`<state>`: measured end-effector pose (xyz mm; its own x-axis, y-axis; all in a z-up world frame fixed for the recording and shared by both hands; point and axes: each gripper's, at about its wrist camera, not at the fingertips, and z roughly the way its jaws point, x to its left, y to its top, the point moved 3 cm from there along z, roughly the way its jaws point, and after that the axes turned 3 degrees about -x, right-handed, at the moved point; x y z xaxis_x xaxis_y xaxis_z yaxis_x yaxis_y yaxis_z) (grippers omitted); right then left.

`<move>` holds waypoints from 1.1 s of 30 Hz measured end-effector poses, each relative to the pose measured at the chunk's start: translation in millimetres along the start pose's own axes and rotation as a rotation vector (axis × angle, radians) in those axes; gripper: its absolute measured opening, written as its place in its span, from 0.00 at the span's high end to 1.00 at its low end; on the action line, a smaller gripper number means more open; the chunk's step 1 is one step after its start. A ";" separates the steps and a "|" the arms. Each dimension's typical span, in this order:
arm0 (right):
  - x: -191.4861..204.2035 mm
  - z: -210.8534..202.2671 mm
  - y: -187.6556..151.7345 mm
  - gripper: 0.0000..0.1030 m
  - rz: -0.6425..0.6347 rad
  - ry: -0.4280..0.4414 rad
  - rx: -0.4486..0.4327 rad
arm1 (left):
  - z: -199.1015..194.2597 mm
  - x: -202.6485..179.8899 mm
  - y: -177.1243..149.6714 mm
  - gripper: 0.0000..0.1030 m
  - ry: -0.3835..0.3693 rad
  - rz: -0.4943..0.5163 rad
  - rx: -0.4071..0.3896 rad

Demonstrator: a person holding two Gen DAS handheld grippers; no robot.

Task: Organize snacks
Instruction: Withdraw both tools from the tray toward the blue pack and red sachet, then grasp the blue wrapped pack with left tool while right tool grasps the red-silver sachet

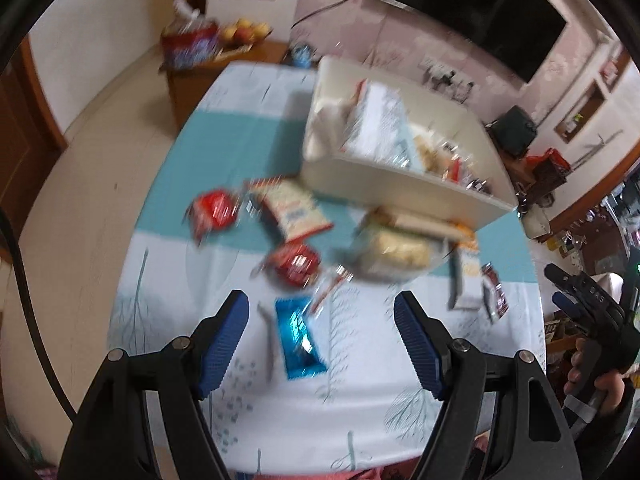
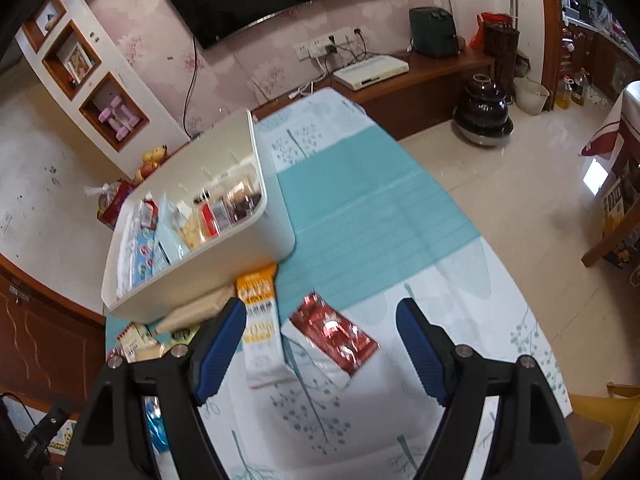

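Blue-padded jaws of the left gripper (image 1: 320,340) hang open and empty over a blue foil snack packet (image 1: 301,336) on the tablecloth (image 1: 248,140). Rightward, the right gripper (image 2: 320,344), also open and empty, hovers above an oat bar (image 2: 262,320) and red sachet (image 2: 334,332), just before the white bin (image 2: 276,216) of snacks. Best lower squarely, pinching each packet across its narrow width.

your left gripper (image 1: 322,344) hangs over the table (image 1: 360,412) with jaws apart, nothing between the pads; a blue foil packet (image 1: 300,338) lies below them; two red packets (image 1: 214,210) (image 1: 296,262) lie beyond, near the cream bin (image 1: 404,192) of snacks; the view is blurred.
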<state>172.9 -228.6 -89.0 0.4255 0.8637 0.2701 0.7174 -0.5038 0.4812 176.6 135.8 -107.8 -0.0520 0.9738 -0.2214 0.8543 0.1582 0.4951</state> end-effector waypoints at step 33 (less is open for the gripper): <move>16.9 56.9 -62.7 0.24 -0.523 -0.058 -0.033 | 91.9 16.2 -53.2 0.28 0.018 -0.151 0.199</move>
<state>166.5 -183.0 -162.1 0.0459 0.9972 -0.0593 0.8248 -0.0043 0.5654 177.8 128.1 -214.9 -0.1950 0.9446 -0.2641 0.9209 0.2690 0.2820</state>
